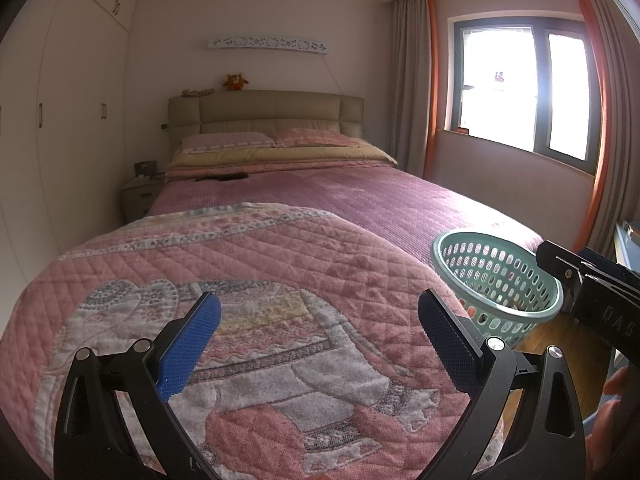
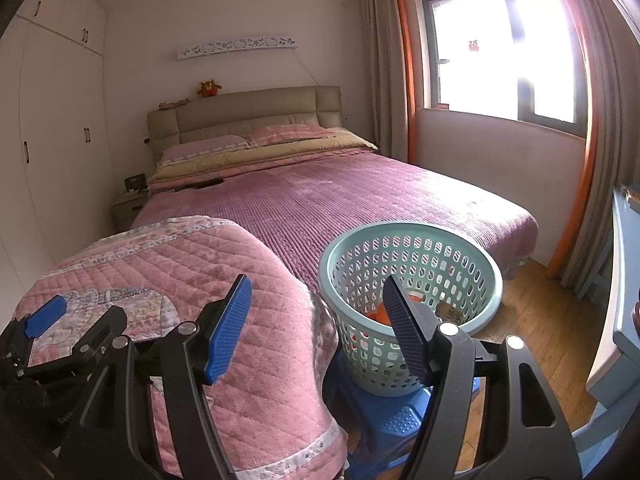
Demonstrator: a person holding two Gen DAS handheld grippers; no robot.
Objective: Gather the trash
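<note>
Both the left gripper (image 1: 320, 314) and the right gripper (image 2: 318, 306) stand wide apart, empty, above the pink quilted blanket (image 1: 224, 264) on the purple bed (image 2: 340, 196). The perforated mint plastic basket (image 2: 412, 280) stands on a blue stool (image 2: 396, 416) just beside the bed, on the wooden floor (image 2: 540, 320).

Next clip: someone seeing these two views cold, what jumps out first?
Probably the pink quilted blanket with its elephant pattern, draped over the foot of the bed right under the open left gripper. Next, the mint perforated basket on a blue stool beside the bed, with orange and brown items inside, in front of the open right gripper.
</note>
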